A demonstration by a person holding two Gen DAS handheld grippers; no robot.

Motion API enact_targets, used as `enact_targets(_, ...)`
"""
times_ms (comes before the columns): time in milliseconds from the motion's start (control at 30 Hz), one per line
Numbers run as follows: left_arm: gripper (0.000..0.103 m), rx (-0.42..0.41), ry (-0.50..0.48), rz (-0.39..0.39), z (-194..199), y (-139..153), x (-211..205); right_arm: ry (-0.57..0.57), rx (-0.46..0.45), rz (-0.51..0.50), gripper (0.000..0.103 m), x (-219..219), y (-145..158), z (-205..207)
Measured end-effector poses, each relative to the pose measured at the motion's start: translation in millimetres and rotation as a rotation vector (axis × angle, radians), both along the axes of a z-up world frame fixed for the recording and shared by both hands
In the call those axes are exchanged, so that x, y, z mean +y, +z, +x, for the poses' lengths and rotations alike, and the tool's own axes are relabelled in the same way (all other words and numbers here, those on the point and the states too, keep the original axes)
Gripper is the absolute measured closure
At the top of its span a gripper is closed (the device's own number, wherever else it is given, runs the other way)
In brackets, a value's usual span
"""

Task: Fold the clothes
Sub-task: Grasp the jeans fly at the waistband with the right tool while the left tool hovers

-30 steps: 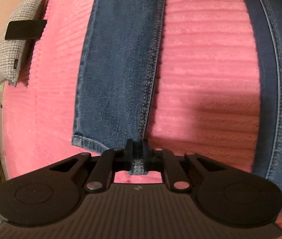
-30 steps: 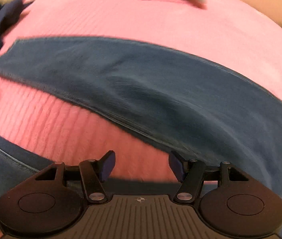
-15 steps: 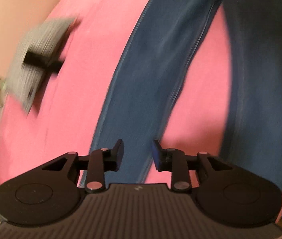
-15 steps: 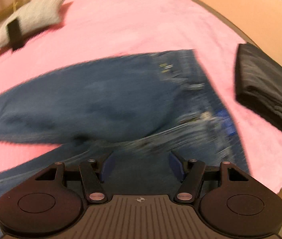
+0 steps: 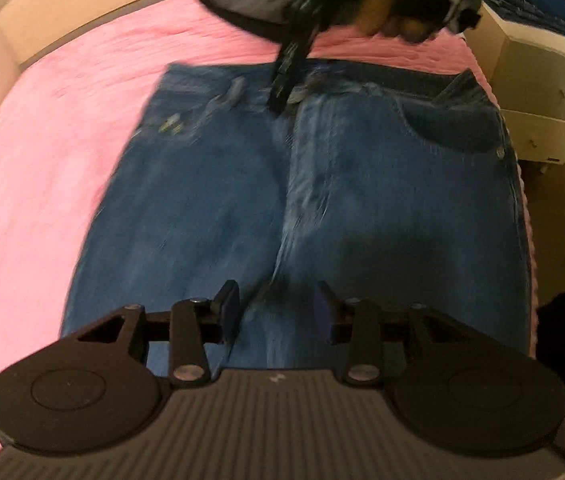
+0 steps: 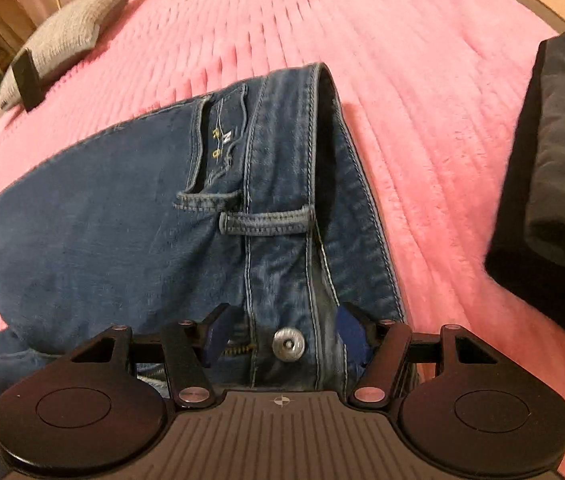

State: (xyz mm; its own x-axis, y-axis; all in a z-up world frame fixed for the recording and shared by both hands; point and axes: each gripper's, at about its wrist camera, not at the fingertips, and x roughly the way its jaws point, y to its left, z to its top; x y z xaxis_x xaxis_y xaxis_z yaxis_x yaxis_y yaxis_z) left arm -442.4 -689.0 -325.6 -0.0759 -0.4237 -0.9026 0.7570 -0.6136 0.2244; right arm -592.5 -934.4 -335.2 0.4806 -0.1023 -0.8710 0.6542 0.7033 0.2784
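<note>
The jeans lie flat, front up, on the pink bed. My right claw stands open astride the waistband button; my left claw hangs open above the crotch seam, gripping nothing. To fold them lengthwise well, I judge I should pinch the waistband through both layers near the button and take the crotch squarely with the left.

Blue jeans flat on pink bed, front up. Waistband away from the legs, metal button fastened.
</note>
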Motion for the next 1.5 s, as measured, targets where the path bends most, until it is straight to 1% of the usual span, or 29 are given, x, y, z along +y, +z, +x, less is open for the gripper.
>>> enact_targets(33, 0.067, -0.002, -0.012, 0.006, -8.9, -4.5, -7.5, -0.011, -0.012, 0.019, 0.059, -1.8, 0.0, -2.9)
enact_targets(67, 0.067, -0.001, -0.021, 0.015, -16.8, -7.5, -12.2, -0.025, -0.014, 0.045, 0.081, -3.8, 0.4, -6.2)
enact_targets(100, 0.067, 0.0, -0.027, 0.023, -22.1, -10.0, -16.0, -0.037, -0.018, 0.068, 0.097, -5.9, 2.7, -10.4)
enact_targets(133, 0.067, 0.001, -0.031, 0.027, -24.8, -9.1, -16.0, -0.043, -0.018, 0.067, 0.1, -7.0, 10.2, -16.2)
enact_targets(233, 0.066, 0.005, -0.042, 0.044, -30.8, -11.0, -18.5, -0.043, -0.01, 0.003, 0.1, -7.4, 38.9, -38.4)
enact_targets(267, 0.066, 0.009, -0.045, 0.046, -31.7, -11.0, -19.7, -0.054, -0.024, 0.017, 0.1, -8.4, 41.9, -47.2)
enact_targets(300, 0.066, 0.014, -0.046, 0.046, -32.5, -10.3, -22.1, -0.057, -0.024, 0.029, 0.1, -7.7, 40.4, -52.1)
enact_targets(400, 0.065, 0.036, -0.053, 0.051, -35.0, -13.5, -29.7, -0.027, 0.015, 0.046, 0.1, -6.7, 15.6, -47.2)
enact_targets(467, 0.065, 0.052, -0.055, 0.067, -35.6, -17.2, -34.0, -0.061, -0.018, 0.064, 0.099, -12.4, 12.1, -52.2)
enact_targets(500, 0.065, 0.062, -0.055, 0.077, -35.9, -18.8, -36.0, -0.09, -0.041, 0.063, 0.084, -11.3, 17.1, -59.9)
enact_targets(533, 0.065, 0.07, -0.051, 0.086, -35.9, -19.6, -38.5, -0.118, -0.061, 0.05, 0.074, -7.1, 24.5, -69.6)
enact_targets(567, 0.065, 0.072, -0.047, 0.09, -36.1, -19.2, -40.2, -0.146, -0.081, 0.037, 0.05, -3.0, 31.9, -79.2)
enact_targets(600, 0.065, 0.073, -0.043, 0.093, -36.4, -18.6, -41.6, -0.174, -0.101, 0.024, 0.041, 1.2, 39.3, -88.8)
enact_targets(633, 0.064, 0.074, -0.037, 0.094, -35.9, -18.7, -42.2, -0.199, -0.123, 0.031, 0.041, 5.4, 44.6, -98.7)
enact_targets(700, 0.063, 0.072, -0.025, 0.099, -35.1, -21.4, -44.0, -0.239, -0.172, 0.093, 0.041, 14.8, 48.9, -117.6)
enact_targets(733, 0.063, 0.068, -0.019, 0.105, -35.3, -24.4, -45.7, -0.233, -0.182, 0.121, 0.041, 19.9, 45.7, -119.3)
enact_targets(800, 0.063, 0.055, -0.01, 0.117, -36.2, -30.8, -48.9, -0.188, -0.17, 0.146, 0.042, 28.4, 35.6, -112.0)
enact_targets(900, 0.062, 0.022, -0.003, 0.136, -38.3, -42.5, -52.8, -0.132, -0.143, 0.148, 0.042, 28.5, 19.5, -95.9)
enact_targets(933, 0.062, 0.009, -0.009, 0.14, -39.1, -45.7, -53.0, -0.125, -0.137, 0.146, 0.046, 28.6, 17.4, -94.3)
enact_targets(1000, 0.062, -0.015, -0.025, 0.141, -40.7, -48.9, -51.9, -0.092, -0.117, 0.138, 0.091, 32.7, 25.9, -92.8)
enact_targets(1033, 0.062, -0.024, -0.033, 0.139, -41.3, -48.3, -50.7, -0.072, -0.105, 0.134, 0.099, 35.0, 31.4, -91.7)
enact_targets(1100, 0.063, -0.033, -0.04, 0.134, -41.4, -44.7, -48.1, -0.035, -0.094, 0.122, 0.101, 41.1, 43.2, -89.5)
enact_targets(1167, 0.063, -0.021, -0.033, 0.128, -39.9, -37.2, -45.2, -0.032, -0.104, 0.099, 0.101, 44.8, 55.5, -90.2)
enact_targets(1233, 0.063, 0.018, -0.026, 0.11, -38.9, -28.1, -43.0, -0.034, -0.112, 0.074, 0.101, 43.7, 61.5, -89.0)
enact_targets(1300, 0.063, 0.067, -0.024, 0.095, -39.4, -20.9, -42.4, -0.021, -0.119, 0.077, 0.101, 39.6, 55.9, -85.0)
enact_targets(1367, 0.063, 0.095, -0.032, 0.095, -43.4, -21.3, -44.1, -0.008, -0.127, 0.081, 0.1, 35.6, 50.3, -81.1)
enact_targets(1433, 0.063, 0.095, -0.034, 0.095, -49.2, -26.0, -50.8, 0.01, -0.125, 0.08, 0.1, 32.8, 44.6, -76.2)
enact_targets(1500, 0.063, 0.073, -0.013, 0.105, -53.6, -33.7, -58.3, 0.014, -0.112, 0.074, 0.1, 31.0, 40.1, -74.7)
